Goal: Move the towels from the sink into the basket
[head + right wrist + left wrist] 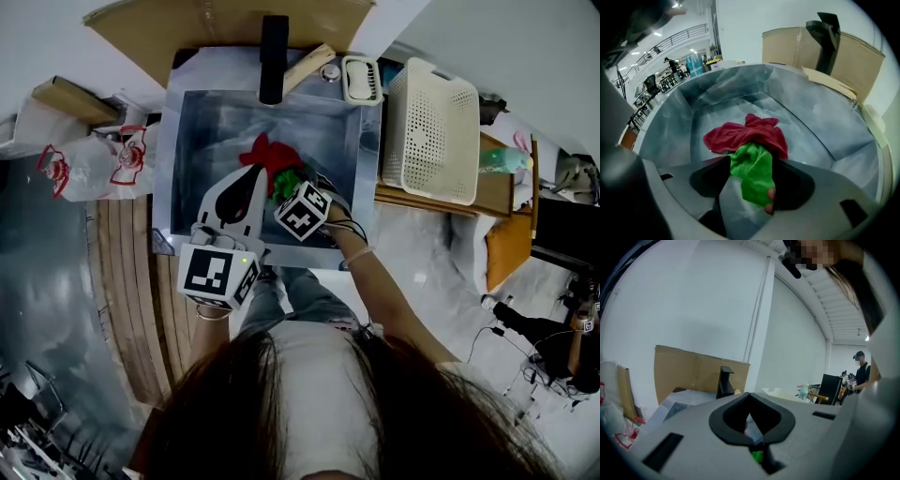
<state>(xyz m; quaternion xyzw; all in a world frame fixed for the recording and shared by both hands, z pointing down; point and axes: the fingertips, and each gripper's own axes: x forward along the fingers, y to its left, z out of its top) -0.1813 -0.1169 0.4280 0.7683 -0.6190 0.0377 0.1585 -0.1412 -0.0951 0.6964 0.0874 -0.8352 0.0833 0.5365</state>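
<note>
One green towel (pixel 751 177) lies between spread jaws of the right hand-held gripper (pixel 751 161).

Towels (pixel 267 155) lie heaped in sink (pixel 165 159); basket (pixel 429 131) stands just right of sink; faucet (pixel 274 56) rises at sink's far rim

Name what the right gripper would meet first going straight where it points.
Likely the green towel, lying between the open jaws of the right gripper; the red towel sits just behind it in the sink. Depth is unclear.
</note>
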